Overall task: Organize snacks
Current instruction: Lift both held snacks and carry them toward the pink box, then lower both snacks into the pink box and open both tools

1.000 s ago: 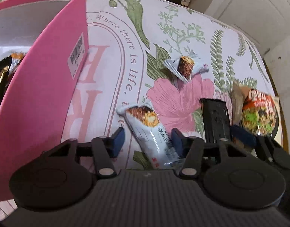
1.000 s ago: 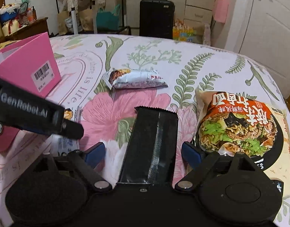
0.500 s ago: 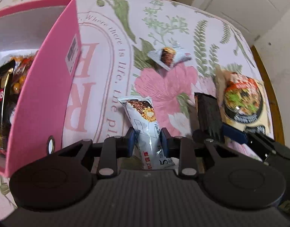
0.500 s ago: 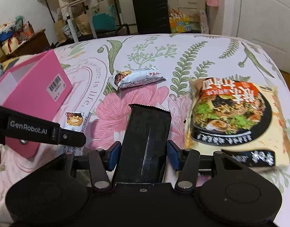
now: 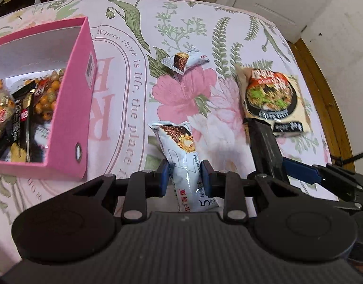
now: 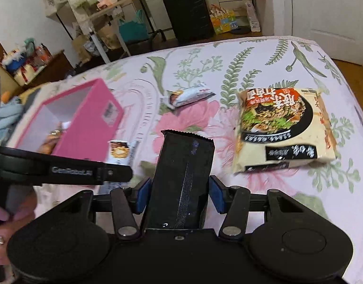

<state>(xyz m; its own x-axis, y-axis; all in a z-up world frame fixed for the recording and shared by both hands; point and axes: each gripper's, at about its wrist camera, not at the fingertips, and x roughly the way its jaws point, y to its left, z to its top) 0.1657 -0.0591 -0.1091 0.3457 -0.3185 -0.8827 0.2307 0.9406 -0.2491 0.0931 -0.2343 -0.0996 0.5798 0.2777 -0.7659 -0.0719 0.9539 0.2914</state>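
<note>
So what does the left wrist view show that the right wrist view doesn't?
Only the left wrist view looks down into the pink box and shows the snack bags already in it. Only the right wrist view shows the room: black suitcase and shelving. Both show the white snack pack in the left tool, the black pack in the right tool, the noodle bag and the small wrapped snack.

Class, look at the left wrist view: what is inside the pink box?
The pink box holds snack packets: an orange bag of round snacks and a dark wrapper. Its near wall covers whatever lies below them.
</note>
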